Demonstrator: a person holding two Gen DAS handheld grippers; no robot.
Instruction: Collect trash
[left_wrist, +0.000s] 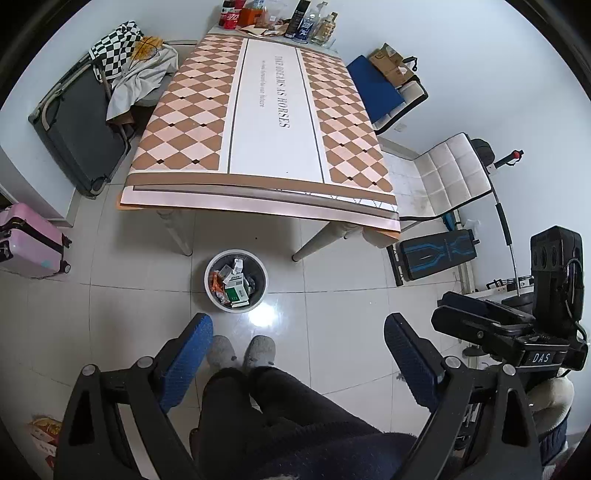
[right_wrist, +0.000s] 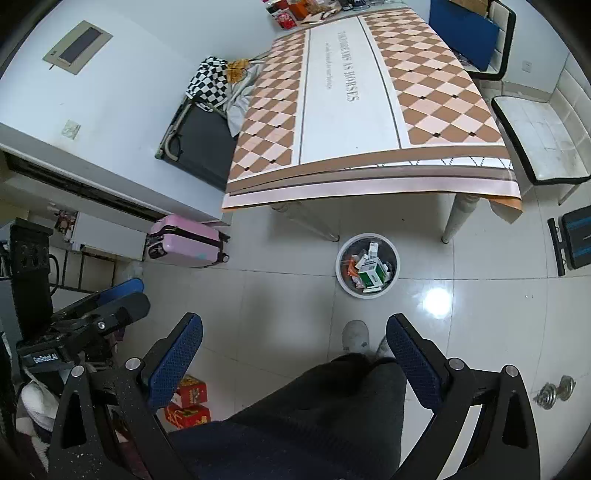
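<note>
Trash bin (left_wrist: 236, 281) on floor, ahead of empty, spread left tool (left_wrist: 298, 345)

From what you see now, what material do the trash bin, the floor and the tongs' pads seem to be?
Trash bin: likely plastic, with a smooth white rim and a dark liner inside.
Floor: glazed tile, since it shows grout lines and a bright lamp reflection.
Pads on the left tongs and right tongs: blue and dimpled, probably rubber or foam.
</note>
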